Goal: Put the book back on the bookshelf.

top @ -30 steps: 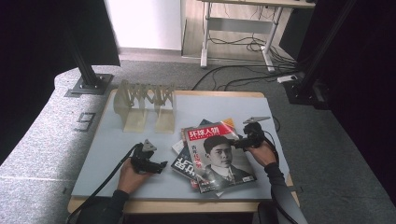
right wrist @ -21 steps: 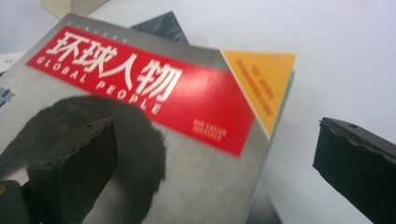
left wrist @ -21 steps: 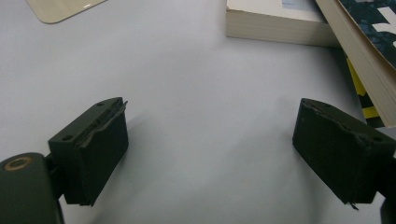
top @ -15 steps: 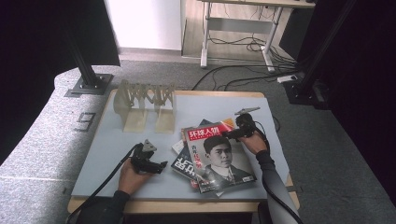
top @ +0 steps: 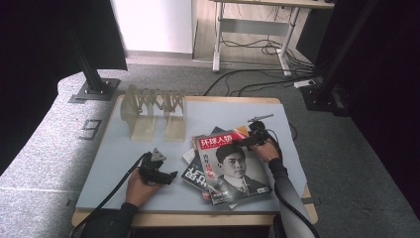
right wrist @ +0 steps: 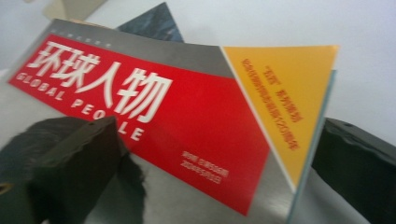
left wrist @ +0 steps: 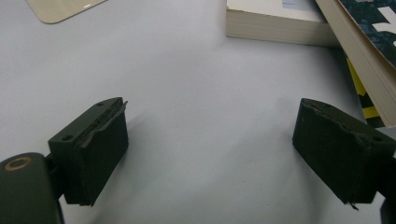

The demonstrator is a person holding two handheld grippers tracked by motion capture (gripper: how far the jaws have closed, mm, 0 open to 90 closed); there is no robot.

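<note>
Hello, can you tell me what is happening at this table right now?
A person works at a table with a gripper in each hand. The right gripper is at the top corner of the top magazine on a loose pile; its jaws stand on either side of that corner, have just been closing a little, and do not yet pinch it. The left gripper rests open on the table beside the pile. A folding rack stands behind.

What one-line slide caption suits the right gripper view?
Open right tongs straddle the yellow top corner of the Global People magazine, one jaw above the cover, the other beyond its edge.
</note>
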